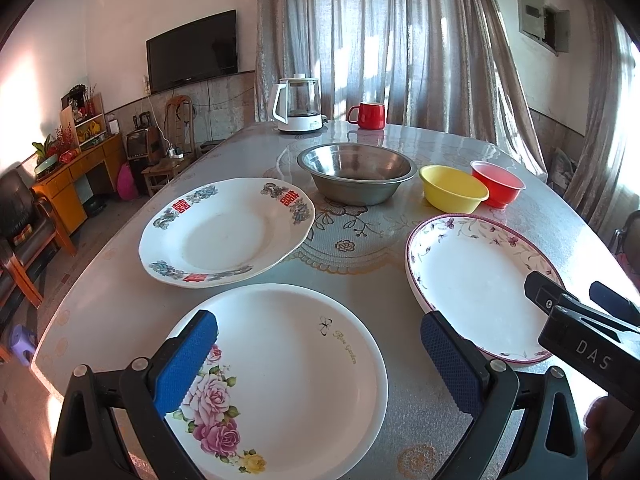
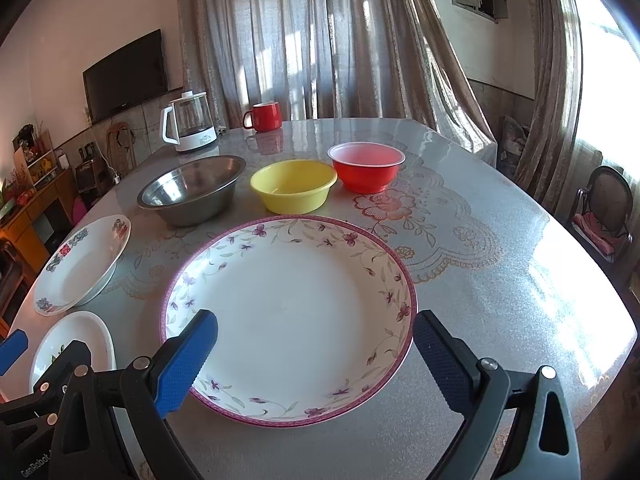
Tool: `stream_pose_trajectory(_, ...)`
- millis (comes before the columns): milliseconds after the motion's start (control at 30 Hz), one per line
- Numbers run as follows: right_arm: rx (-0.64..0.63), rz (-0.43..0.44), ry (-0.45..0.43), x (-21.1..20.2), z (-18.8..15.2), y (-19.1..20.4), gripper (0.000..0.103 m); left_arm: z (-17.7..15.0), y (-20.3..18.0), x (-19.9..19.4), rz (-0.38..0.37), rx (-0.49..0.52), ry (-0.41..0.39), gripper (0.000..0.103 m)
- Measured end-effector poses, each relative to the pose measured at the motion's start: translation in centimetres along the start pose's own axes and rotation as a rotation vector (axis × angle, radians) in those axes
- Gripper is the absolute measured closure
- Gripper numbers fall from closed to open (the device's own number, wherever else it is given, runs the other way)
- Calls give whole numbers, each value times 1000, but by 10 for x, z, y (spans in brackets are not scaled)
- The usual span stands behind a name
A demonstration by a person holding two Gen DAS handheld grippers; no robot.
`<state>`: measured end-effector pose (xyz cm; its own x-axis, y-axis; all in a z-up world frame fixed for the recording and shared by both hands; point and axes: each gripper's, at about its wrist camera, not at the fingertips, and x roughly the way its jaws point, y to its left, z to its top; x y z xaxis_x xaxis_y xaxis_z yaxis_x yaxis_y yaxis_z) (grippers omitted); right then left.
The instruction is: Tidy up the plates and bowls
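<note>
Left gripper (image 1: 318,360) spread wide, holding nothing, poised over the rose plate (image 1: 288,376) at 6 o'clock of the left wrist view. Right gripper (image 2: 316,354) likewise spread, empty, straddling the near rim of the purple-rimmed plate (image 2: 292,312). At 10 o'clock of the rose plate, apart from it, the red-character plate (image 1: 224,232). Farther back on the table (image 2: 500,280), in a row: steel bowl (image 2: 192,188), yellow bowl (image 2: 294,186), red bowl (image 2: 366,166), the last two nearly touching. Beyond, at 12 o'clock, a kettle (image 1: 298,106) and red mug (image 1: 368,115).
</note>
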<state>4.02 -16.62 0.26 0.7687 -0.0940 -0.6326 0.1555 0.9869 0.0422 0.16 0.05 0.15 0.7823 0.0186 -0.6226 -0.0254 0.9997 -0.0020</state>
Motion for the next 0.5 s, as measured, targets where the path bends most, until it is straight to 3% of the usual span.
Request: stream_pose_trajectory(500, 2, 4, -4, 0, 1, 0, 3, 3, -1, 2, 0, 8, 3, 1)
